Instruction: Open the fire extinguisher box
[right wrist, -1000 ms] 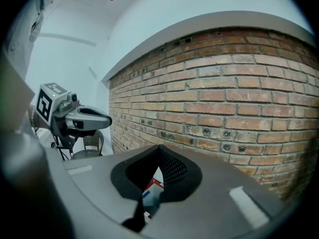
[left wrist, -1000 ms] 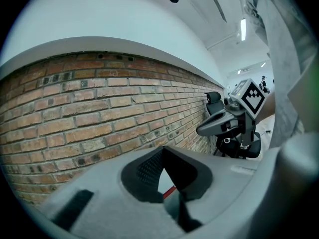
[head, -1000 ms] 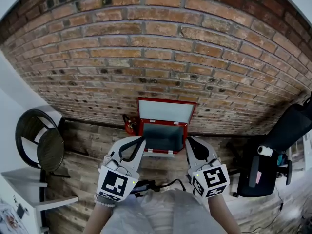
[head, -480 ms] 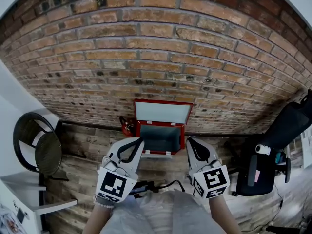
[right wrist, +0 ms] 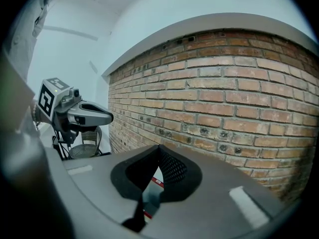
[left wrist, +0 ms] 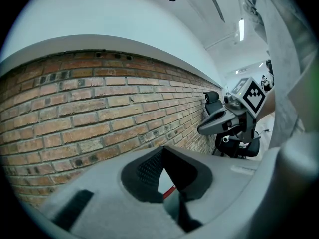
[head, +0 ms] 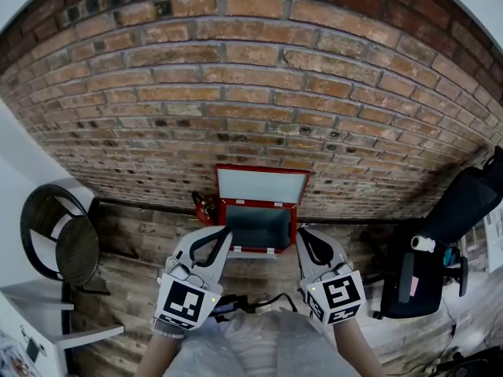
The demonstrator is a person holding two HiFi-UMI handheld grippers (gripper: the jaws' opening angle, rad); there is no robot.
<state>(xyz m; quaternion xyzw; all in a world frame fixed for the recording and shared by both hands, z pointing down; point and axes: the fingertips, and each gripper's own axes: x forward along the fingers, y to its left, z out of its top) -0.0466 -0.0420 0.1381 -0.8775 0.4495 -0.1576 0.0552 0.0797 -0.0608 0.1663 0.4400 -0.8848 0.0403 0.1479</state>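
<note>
Straight ahead, the brick wall [head: 251, 93] fills the upper half of the head view, and the wooden floor [head: 149, 234] runs along its foot. At three o'clock a black office chair [head: 464, 210] stands by the wall. At nine o'clock there is a round black mesh chair [head: 59, 238].

The fire extinguisher box [head: 259, 225] sits at twelve o'clock from the person, on the floor against the wall. It is red, and its lid [head: 262, 185] is already raised, pale inside face toward the camera, upright along the bricks. The compartment below it looks dark (what it holds cannot be made out).

The left gripper [head: 225, 231] hangs at the box's seven o'clock and the right gripper [head: 301, 232] at its five o'clock, each near the front edge but apart from it. Both are clenched with nothing in them: the tips of each pair of jaws meet, and only a slice of the box shows through the gap behind them.

A small red extinguisher [head: 204, 206] stands at the box's nine o'clock, just beside it.
</note>
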